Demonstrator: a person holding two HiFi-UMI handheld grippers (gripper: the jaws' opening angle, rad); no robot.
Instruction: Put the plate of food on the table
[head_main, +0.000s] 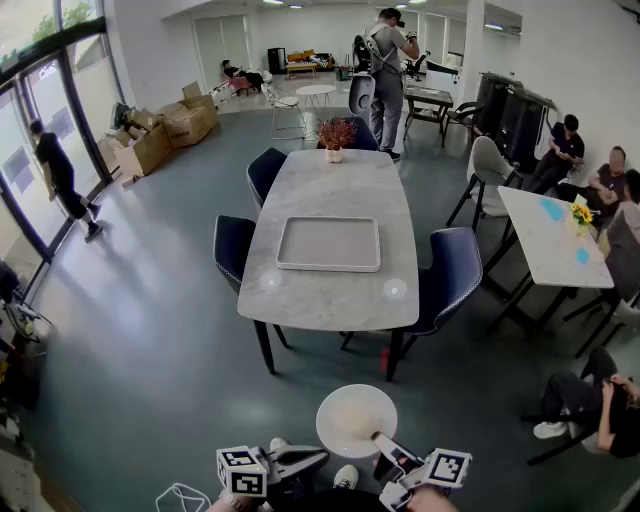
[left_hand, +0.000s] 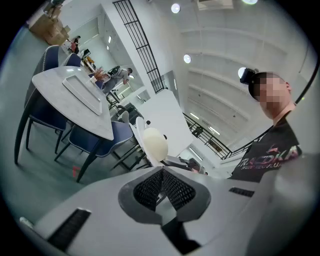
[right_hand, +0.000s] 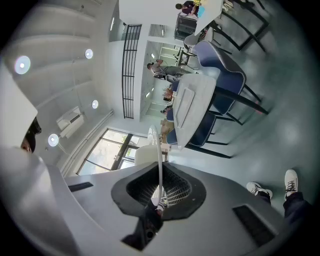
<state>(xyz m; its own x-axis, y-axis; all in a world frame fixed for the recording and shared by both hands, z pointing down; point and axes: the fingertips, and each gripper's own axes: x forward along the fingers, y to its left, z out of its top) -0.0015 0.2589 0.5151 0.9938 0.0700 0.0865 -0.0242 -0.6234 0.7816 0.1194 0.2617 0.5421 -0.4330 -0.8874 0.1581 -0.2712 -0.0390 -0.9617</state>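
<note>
- Right gripper (right_hand: 160, 189) clamped on plate (head_main: 328, 408) rim, held level so the food (left_hand: 156, 142) stays put.
- Left gripper (left_hand: 162, 181) closed, empty, spare.
- Table (head_main: 345, 185) well ahead; carry pending.

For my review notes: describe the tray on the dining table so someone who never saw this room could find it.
The long grey stone-look table with dark blue chairs fills the middle of the head view. On its centre lies the tray: flat, grey, rectangular with a raised rim, unlike the potted plant at the far end.
</note>
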